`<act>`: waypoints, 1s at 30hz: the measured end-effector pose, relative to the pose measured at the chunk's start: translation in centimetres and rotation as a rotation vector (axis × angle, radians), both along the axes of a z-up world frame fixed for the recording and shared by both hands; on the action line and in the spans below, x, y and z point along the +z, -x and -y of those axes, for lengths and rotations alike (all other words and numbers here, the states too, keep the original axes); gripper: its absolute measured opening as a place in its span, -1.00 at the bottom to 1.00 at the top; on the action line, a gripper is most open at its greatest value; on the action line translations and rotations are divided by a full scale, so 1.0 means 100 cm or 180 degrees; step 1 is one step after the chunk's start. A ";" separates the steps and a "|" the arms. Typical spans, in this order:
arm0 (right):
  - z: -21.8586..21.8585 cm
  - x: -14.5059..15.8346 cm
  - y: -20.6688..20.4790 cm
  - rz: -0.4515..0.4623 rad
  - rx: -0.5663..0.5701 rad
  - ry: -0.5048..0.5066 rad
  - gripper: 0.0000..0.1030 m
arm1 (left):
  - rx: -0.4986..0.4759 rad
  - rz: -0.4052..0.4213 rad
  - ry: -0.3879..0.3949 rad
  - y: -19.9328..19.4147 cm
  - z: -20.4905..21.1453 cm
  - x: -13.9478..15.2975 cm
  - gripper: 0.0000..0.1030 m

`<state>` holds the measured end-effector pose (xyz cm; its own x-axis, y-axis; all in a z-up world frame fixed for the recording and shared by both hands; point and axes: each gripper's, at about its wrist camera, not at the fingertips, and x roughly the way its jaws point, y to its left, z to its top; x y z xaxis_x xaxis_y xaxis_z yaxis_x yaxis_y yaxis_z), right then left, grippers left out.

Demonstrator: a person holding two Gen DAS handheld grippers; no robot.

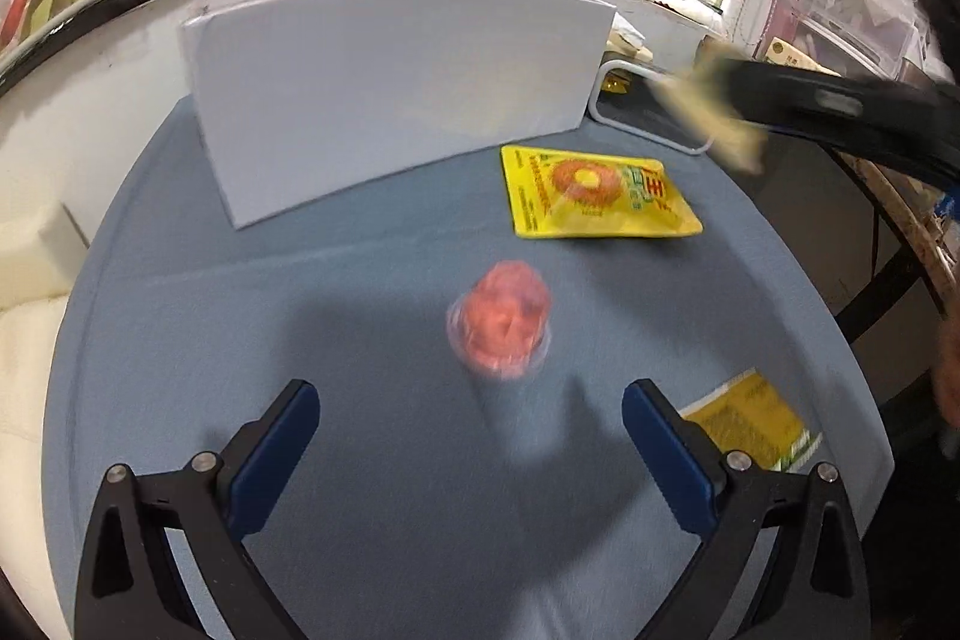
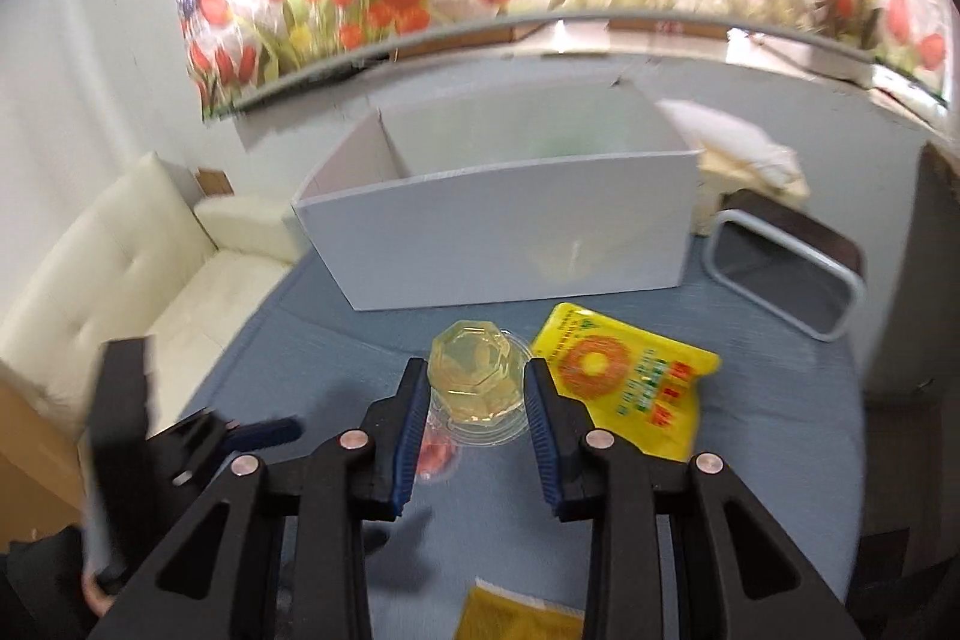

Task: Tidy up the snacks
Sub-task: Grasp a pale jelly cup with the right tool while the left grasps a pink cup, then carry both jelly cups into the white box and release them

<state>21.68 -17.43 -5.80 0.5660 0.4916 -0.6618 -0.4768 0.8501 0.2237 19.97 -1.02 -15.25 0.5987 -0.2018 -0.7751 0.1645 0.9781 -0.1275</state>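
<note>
— What is seen nearest the lens?

— In the right wrist view, the right gripper (image 2: 477, 388) is seen pinching a yellow jelly cup (image 2: 477, 370); the cup is pressed between the blue pads (image 2: 414, 418), lifted above the blue tablecloth (image 2: 336, 340). The cup's lower rim is partly covered by the fingers.

— And the other gripper?

— In the left wrist view, the left gripper (image 1: 471, 412) is held spread wide, nothing between its fingers. A red jelly cup (image 1: 501, 325) is set on the cloth just ahead of it, blurred — details cannot be made out.

— What is hidden or cut off?

— A yellow packet (image 1: 600, 193) is laid flat near the white box (image 1: 396, 94). A second packet (image 1: 753, 418) is partly covered by the left gripper's finger, and cut off at the bottom edge in the right view. The box is open-topped; its contents cannot be told. A white-rimmed bin (image 2: 792, 274) is stood beside the box, its inside dark.
</note>
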 end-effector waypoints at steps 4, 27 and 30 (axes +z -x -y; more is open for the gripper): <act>0.025 0.010 0.023 0.0050 -0.0083 -0.0104 -0.32 | -0.0016 -0.0013 -0.0052 -0.016 0.008 -0.004 1.00; 0.056 -0.005 0.056 -0.0017 -0.0139 -0.0278 -0.32 | -0.0071 -0.0039 -0.0165 -0.029 0.013 -0.008 -0.21; 0.054 -0.008 0.058 -0.0027 -0.0130 -0.0292 -0.32 | -0.0108 0.0048 -0.0133 -0.021 0.012 -0.001 -0.21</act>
